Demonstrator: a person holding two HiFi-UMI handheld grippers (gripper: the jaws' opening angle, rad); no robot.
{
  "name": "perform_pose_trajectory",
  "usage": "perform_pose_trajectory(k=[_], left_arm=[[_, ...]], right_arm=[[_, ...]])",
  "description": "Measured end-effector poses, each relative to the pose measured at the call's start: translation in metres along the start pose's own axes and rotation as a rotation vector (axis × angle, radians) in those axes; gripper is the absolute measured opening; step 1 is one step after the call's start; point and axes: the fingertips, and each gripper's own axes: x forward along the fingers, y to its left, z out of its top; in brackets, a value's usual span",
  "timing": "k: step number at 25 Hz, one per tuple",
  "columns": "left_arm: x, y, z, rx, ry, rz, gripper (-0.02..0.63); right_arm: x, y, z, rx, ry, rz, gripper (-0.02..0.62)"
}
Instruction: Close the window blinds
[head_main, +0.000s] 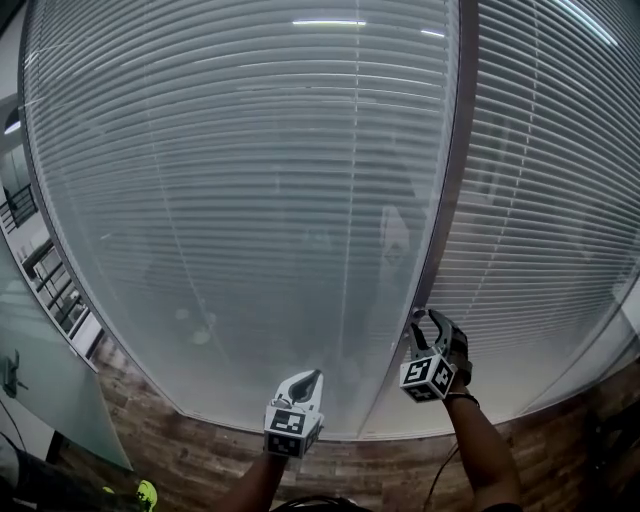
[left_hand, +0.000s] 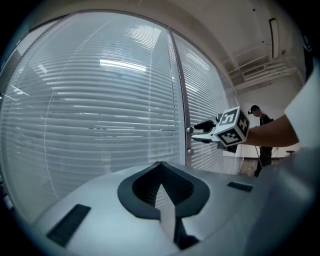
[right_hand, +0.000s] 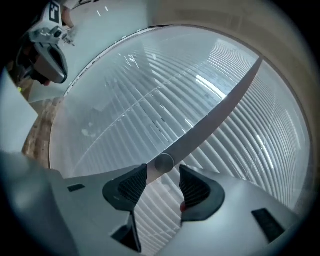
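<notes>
White horizontal blinds fill two glazed panels, a left one and a right one, with a dark mullion between them. A small round metal knob sticks out of the mullion. My right gripper is open, and the knob sits between its two fingertips with a gap on each side. The same right gripper is at the mullion's lower part in the head view, and it also shows as the right gripper in the left gripper view. My left gripper hangs lower and to the left, shut on nothing and facing the left panel.
Wood-pattern floor runs along the base of the glazing. A frosted glass partition stands at the left. A person in dark clothes stands far off to the right in the left gripper view. A second small fitting sits lower on the mullion.
</notes>
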Motion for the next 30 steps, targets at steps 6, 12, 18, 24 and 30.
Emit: perform_pose_trajectory(k=[6, 12, 18, 24, 30], left_arm=[[-0.001, -0.005, 0.005, 0.003, -0.006, -0.007, 0.000], [-0.007, 0.004, 0.003, -0.007, -0.003, 0.010, 0.000], [-0.008, 0.005, -0.001, -0.007, 0.000, 0.010, 0.000], [-0.009, 0.003, -0.003, -0.005, 0.005, 0.010, 0.000], [-0.010, 0.007, 0.003, -0.023, -0.018, 0.021, 0.000]], right_arm=[[0.004, -0.005, 0.013, 0.190, -0.005, -0.021, 0.185], [0.004, -0.010, 0.013, 0.180, -0.019, -0.042, 0.129], [0.005, -0.002, 0.011, -0.248, 0.017, -0.100, 0.127], [0.007, 0.003, 0.007, -0.526, 0.041, -0.116, 0.127], [0.010, 0.005, 0.004, -0.781, 0.046, -0.124, 0.127]])
